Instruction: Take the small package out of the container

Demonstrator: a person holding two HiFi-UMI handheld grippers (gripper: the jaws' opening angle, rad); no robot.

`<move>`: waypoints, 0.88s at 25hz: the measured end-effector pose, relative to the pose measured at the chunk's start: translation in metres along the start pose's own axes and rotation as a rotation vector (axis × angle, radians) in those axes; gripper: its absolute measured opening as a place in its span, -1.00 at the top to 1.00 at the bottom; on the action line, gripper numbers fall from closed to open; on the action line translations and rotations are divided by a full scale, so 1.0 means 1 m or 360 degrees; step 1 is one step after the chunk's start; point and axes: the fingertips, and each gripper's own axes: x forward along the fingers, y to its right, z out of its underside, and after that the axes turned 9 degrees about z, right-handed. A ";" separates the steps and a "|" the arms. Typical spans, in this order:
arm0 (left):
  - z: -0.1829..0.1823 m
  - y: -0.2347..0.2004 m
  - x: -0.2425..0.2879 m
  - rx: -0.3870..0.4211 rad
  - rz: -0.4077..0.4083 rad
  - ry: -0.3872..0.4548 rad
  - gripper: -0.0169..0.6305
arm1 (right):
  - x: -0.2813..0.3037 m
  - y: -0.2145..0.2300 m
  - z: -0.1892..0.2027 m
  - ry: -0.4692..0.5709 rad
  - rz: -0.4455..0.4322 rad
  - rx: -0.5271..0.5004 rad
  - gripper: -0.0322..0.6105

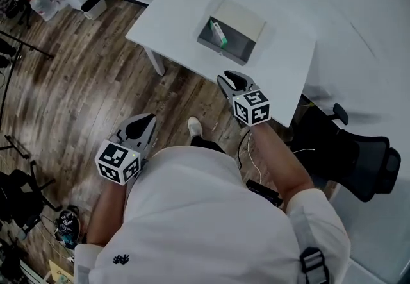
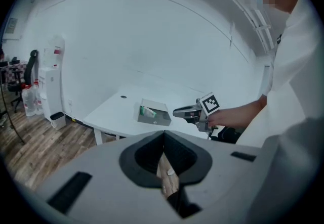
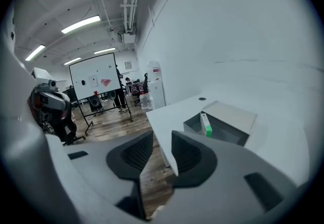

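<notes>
1. Right tongs (image 1: 229, 76) released: jaws apart, nothing between them, tips at the near edge of the white worktop (image 1: 285, 52), pointing toward the container (image 1: 222, 51)
2. Left tongs (image 1: 146, 121) clenched: pad tips meet, nothing gripped, held low over the wood floor (image 1: 77, 97) beside the person's body, well apart from the worktop
3. Container is a grey open box near the worktop's middle, with a pale lid (image 1: 240, 16) lying open on its far side
4. Small package (image 1: 219, 34), white with a green end, stands on edge inside the container, at its left side in the head view
5. Both tongs are apart from container and package
6. Black office chair (image 1: 359, 154) sits right of the worktop
</notes>
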 end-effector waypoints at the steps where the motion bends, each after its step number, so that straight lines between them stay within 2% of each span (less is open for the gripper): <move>1: -0.004 -0.004 0.003 -0.0008 -0.0027 0.0006 0.92 | 0.011 0.009 -0.004 -0.0007 0.0001 -0.0016 0.53; 7: -0.016 -0.027 0.014 -0.0087 -0.0182 0.0037 0.92 | 0.077 0.049 -0.019 -0.0047 0.0008 -0.0047 0.47; 12: -0.024 -0.037 0.024 -0.0134 -0.0285 0.0053 0.92 | 0.122 0.084 -0.016 -0.0112 0.0035 -0.0040 0.43; 22: -0.025 -0.049 0.015 -0.0215 -0.0476 0.0082 0.92 | 0.185 0.121 -0.005 -0.0251 0.0113 -0.0062 0.29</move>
